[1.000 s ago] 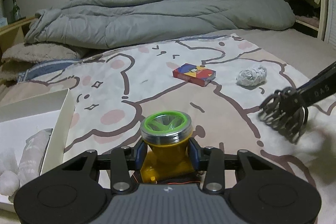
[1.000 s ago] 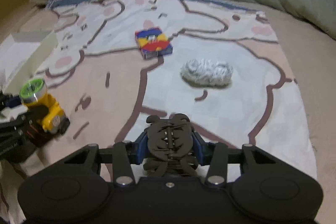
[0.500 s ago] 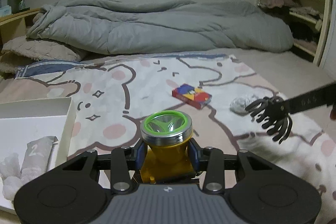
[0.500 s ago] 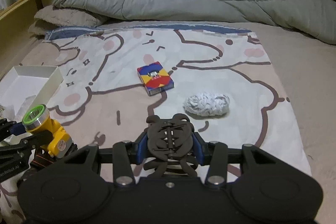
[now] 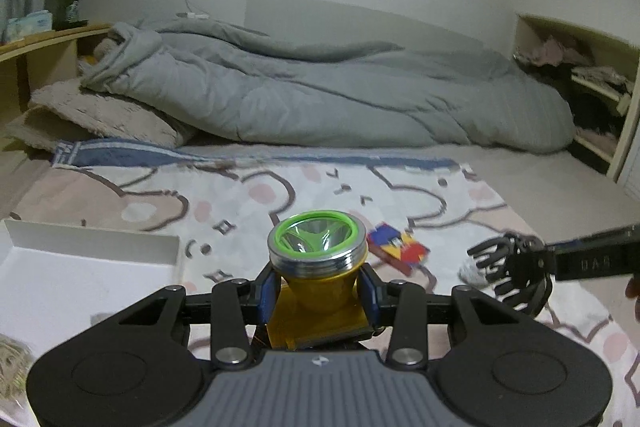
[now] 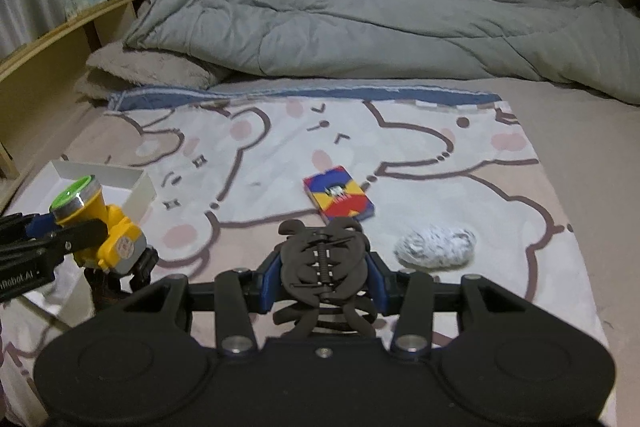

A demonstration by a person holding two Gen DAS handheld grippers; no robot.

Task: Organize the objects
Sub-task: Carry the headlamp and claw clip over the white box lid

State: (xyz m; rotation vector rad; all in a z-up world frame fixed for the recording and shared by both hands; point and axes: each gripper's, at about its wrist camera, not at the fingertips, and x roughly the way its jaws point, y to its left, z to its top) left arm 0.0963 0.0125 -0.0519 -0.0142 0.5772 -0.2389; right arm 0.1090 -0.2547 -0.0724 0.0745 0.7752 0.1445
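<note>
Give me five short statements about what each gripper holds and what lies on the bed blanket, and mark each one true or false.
1. The left gripper has its jaws shut on the yellow flashlight. True.
2. The right gripper is open and holds nothing. False: its jaws are shut on the dark hair claw clip.
3. The colourful card box lies flat on the bear-print blanket. True.
4. The crumpled white wad sits inside the white box. False: it lies on the blanket, to the right of the card box, far from the white box.
5. The flashlight has a red rim around its lens. False: the rim is green.
</note>
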